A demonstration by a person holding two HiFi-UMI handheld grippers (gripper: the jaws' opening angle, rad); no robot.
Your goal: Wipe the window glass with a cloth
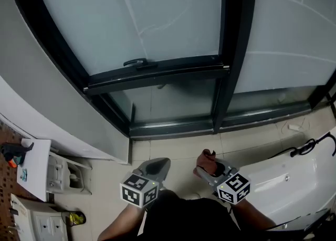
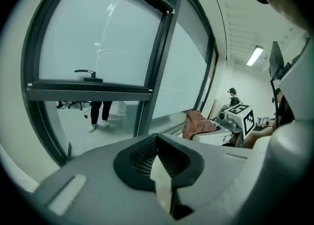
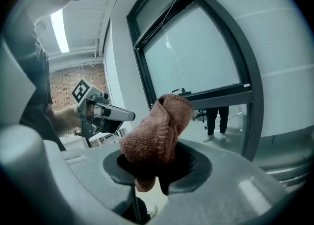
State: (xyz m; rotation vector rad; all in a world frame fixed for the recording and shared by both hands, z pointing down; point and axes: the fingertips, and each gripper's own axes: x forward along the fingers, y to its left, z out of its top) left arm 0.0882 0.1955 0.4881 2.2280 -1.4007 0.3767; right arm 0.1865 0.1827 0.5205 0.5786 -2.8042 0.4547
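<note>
A large window with frosted glass (image 1: 157, 19) in a dark frame (image 1: 231, 66) fills the top of the head view, and a handle (image 1: 135, 62) sits on its lower bar. My right gripper (image 1: 206, 164) is shut on a bunched reddish-brown cloth (image 3: 158, 133), held low, short of the glass. The cloth (image 1: 208, 162) sticks up out of the jaws. My left gripper (image 1: 157, 167) hangs beside it, shut, with nothing in it. From the left gripper view the cloth (image 2: 197, 123) shows at the right.
A white box (image 1: 294, 182) with a black cable (image 1: 310, 145) stands at the right on the tiled floor. White units and a board (image 1: 34, 167) stand at the lower left. A clear lower pane (image 1: 168, 101) sits under the frosted glass.
</note>
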